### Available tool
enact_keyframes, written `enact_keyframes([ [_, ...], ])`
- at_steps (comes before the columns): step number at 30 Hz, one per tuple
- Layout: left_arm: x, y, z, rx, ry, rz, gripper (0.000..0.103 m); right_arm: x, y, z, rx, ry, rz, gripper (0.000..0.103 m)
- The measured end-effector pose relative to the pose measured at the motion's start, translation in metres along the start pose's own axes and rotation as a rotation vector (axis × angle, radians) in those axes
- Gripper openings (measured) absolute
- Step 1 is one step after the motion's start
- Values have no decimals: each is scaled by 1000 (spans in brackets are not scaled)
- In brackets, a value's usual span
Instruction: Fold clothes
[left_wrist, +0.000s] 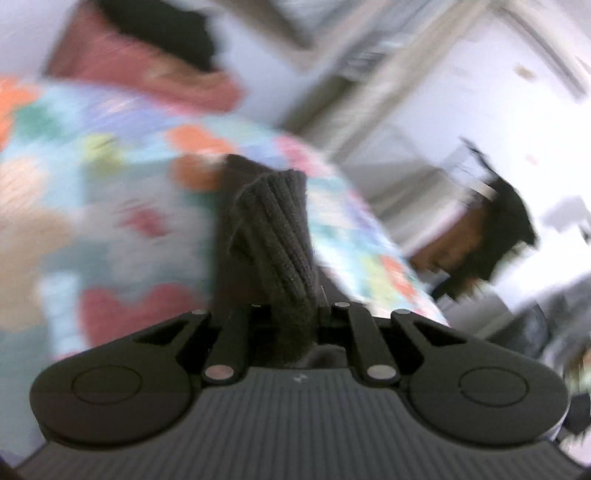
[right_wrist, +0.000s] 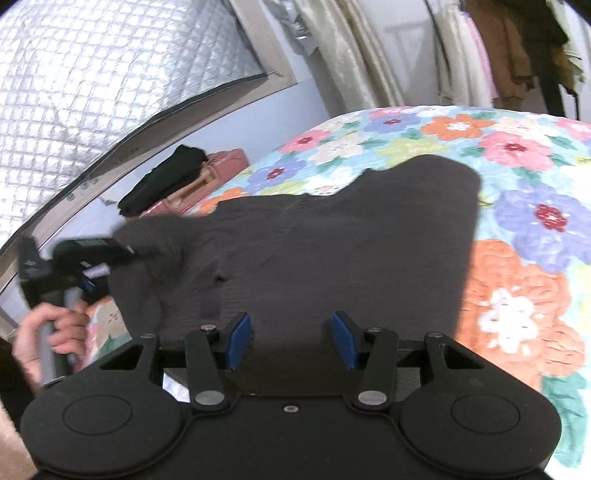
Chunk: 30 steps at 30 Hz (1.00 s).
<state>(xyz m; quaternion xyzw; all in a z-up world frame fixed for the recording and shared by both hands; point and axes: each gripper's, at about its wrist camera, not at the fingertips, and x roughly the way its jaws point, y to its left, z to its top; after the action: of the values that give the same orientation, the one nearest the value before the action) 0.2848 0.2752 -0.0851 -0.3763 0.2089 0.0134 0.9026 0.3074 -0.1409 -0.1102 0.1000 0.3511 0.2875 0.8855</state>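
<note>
Your left gripper (left_wrist: 291, 314) is clamped on a ribbed edge of the dark grey knit sweater (right_wrist: 295, 258). Your right gripper (right_wrist: 291, 339) stands wide apart over its near hem. Sweater lies flat on the floral quilted bedspread (right_wrist: 517, 206); bare quilt from 12 to 3 o'clock.

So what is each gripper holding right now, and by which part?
The left gripper is shut on a ribbed edge of the dark knit sweater. The right gripper is open above the sweater, holding nothing.
</note>
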Motion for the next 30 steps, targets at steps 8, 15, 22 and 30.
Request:
enact_keyframes([
  [8,32,-83,-71,127,213,-247,10,-13,-37,-7,92,-24,-56,55],
  [15,48,-110,-122,189,394,-347,10,-17,-45,-3,150,-33,26,55],
  [22,62,-107,-130,224,430,-338,10,-14,-80,-15,411,-36,99,56],
  [30,38,-126,-127,348,395,-395,10,-23,-75,-9,371,-28,93,56],
])
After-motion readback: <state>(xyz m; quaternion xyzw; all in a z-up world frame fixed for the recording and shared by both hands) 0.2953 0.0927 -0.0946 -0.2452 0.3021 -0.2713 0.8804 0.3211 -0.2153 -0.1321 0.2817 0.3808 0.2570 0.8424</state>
